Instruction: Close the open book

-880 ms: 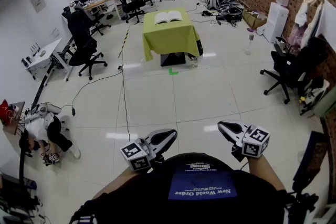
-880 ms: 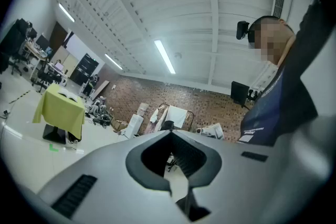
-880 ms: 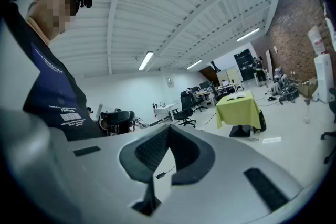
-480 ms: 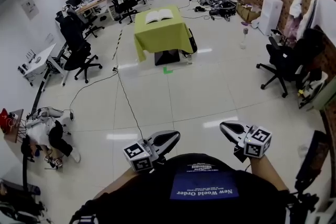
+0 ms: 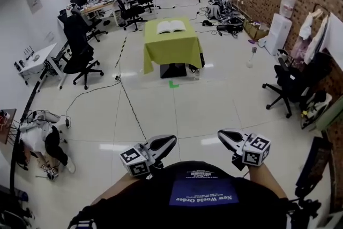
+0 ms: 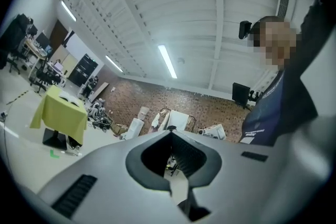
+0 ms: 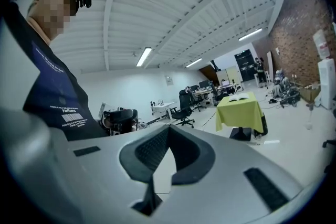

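The open book (image 5: 171,27) lies flat on a table under a yellow-green cloth (image 5: 172,48), far across the room. Both grippers are held close in front of my torso, a long way from it. My left gripper (image 5: 170,140) and my right gripper (image 5: 222,133) have their jaws together with nothing between them. The right gripper view shows the book (image 7: 240,97) on the table's cloth (image 7: 239,112) beyond the joined tips of my right gripper (image 7: 168,126). In the left gripper view the table's cloth (image 6: 59,114) sits far left and my left gripper (image 6: 171,131) points slightly upward.
Black office chairs (image 5: 81,56) and desks line the left. Another chair (image 5: 288,86) stands by the brick wall at right. A person crouches on the floor (image 5: 38,139) at left. A cable (image 5: 132,110) runs over the tiles. Bags (image 5: 222,0) lie beyond the table.
The head view swung left and back, and the table now sits a little lower in the picture. Both grippers stay shut in front of my body.
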Available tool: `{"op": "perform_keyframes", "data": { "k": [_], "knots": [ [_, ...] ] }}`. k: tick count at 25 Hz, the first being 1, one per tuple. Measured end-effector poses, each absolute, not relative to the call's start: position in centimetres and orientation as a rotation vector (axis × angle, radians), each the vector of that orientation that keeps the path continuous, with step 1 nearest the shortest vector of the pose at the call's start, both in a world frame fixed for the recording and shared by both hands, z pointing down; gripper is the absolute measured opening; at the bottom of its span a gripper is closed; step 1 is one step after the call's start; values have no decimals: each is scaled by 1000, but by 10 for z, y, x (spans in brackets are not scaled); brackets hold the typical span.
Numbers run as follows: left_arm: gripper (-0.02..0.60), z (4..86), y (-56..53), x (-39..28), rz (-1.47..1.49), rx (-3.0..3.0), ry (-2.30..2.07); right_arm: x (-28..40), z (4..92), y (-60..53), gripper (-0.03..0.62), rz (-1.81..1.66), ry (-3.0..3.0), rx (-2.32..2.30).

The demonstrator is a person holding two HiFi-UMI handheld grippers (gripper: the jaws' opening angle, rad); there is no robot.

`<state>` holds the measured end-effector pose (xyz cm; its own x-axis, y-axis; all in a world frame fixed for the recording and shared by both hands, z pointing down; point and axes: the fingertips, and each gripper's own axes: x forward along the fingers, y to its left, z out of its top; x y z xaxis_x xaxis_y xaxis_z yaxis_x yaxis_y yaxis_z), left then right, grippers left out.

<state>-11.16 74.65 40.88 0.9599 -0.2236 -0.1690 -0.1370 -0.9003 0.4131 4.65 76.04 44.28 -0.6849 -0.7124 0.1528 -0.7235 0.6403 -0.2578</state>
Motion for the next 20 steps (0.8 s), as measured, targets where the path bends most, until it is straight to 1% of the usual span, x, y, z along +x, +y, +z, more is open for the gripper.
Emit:
{"op": "perform_keyframes", "data": {
  "k": [3,5,9,14,20],
  "knots": [
    [6,409,704,-179,-255,2741,-331,-10,429,726,-12,460,-2820,1222],
    [6,406,679,-221,-280,2740,-364,-44,424,702,-12,453,-2819,1213],
    [6,404,638,-273,-295,2764,-428,-85,421,661,-12,444,-2829,1175],
    [6,402,600,-300,-328,2736,-499,-106,418,623,-12,460,-2822,1098],
    [6,409,564,-280,-298,2711,-563,-93,427,569,-12,483,-2862,1015]
  ]
}}
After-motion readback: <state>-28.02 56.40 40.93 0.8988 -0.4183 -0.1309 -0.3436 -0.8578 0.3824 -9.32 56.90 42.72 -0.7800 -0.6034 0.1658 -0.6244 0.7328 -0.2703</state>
